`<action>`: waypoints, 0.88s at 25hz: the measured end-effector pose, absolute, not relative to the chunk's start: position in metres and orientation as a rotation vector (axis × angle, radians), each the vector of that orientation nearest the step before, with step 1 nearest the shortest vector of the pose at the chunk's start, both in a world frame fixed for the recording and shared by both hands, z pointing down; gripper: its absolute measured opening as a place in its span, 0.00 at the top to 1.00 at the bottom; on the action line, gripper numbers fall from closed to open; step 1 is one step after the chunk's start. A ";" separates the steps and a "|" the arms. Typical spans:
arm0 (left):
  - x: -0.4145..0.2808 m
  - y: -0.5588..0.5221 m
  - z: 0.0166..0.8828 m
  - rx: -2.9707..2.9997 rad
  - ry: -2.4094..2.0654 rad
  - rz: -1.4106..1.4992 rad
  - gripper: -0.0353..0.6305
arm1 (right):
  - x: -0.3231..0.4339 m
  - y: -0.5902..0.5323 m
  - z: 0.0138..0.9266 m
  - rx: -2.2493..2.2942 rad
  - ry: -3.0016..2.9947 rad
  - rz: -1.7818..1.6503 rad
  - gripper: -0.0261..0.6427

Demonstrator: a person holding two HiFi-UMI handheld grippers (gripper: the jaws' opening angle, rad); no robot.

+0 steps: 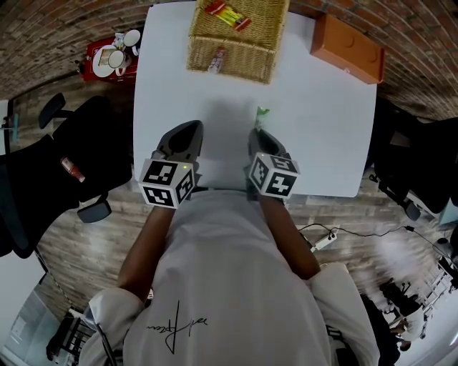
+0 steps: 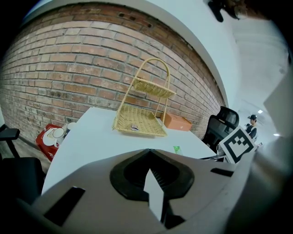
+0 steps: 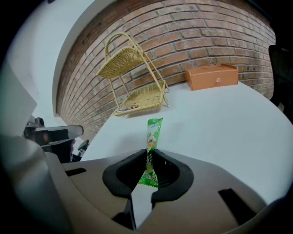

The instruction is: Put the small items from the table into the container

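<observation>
Pinched a green sachet (image 3: pixel 154 132) in the right gripper (image 3: pixel 150 153) near the front edge of the white table (image 1: pixel 322 143), held the left gripper (image 2: pixel 149 153) pressed together on nothing, and had yet to carry that sachet to the wicker basket (image 1: pixel 243 63) (packets (image 1: pixel 227 14) already inside, seemingly none else loose).

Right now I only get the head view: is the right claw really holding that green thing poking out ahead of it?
Observer: Yes. In the right gripper view, the right claw is pinched on the green packet, whose far end sticks out past the tips.
Operator: And the left claw?
Observer: The left claw is shut, with nothing between its jaws.
Operator: Is that basket just one tray?
Observer: No. Seen from the side, the wicker stand has two tiers, one above the other, under an arched handle.
</observation>
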State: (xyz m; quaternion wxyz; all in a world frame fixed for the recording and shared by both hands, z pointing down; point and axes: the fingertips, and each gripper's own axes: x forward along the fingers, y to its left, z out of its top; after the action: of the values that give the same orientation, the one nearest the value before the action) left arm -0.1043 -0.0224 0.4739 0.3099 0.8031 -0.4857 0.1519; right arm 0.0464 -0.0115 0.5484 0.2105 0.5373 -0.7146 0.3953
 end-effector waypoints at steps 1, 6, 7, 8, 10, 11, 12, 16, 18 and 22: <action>-0.104 -0.022 0.474 2.120 -1.285 0.399 0.93 | 0.046 -0.012 0.547 1.491 -1.992 1.096 0.87; -0.098 -0.022 0.473 2.120 -1.290 0.390 0.93 | 0.048 -0.016 0.537 1.477 -2.025 1.085 0.87; -0.097 -0.022 0.472 2.121 -1.291 0.389 0.93 | 0.048 -0.016 0.535 1.475 -2.031 1.082 0.87; -0.096 -0.023 0.472 2.123 -1.292 0.389 0.93 | 0.048 -0.016 0.533 1.472 -2.036 1.078 0.87; -0.094 -0.024 0.472 2.125 -1.293 0.386 0.93 | 0.049 -0.017 0.530 1.467 -2.046 1.073 0.87; -0.093 -0.024 0.472 2.126 -1.293 0.384 0.93 | 0.049 -0.017 0.528 1.464 -2.051 1.070 0.87; -0.092 -0.025 0.472 2.126 -1.294 0.381 0.93 | 0.050 -0.018 0.527 1.461 -2.056 1.067 0.87; -0.086 -0.026 0.472 2.128 -1.294 0.373 0.93 | 0.052 -0.020 0.520 1.451 -2.078 1.058 0.87; -0.084 -0.027 0.471 2.129 -1.294 0.371 0.93 | 0.052 -0.021 0.516 1.445 -2.091 1.055 0.87; -0.081 -0.030 0.469 2.133 -1.302 0.359 0.93 | 0.050 -0.026 0.509 1.431 -2.117 1.043 0.87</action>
State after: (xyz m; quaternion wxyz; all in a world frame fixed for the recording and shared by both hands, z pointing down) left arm -0.0814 -0.0297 0.4694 0.3038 0.8050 -0.4912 0.1354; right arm 0.0504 -0.0264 0.5087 0.1896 0.5091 -0.7530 0.3712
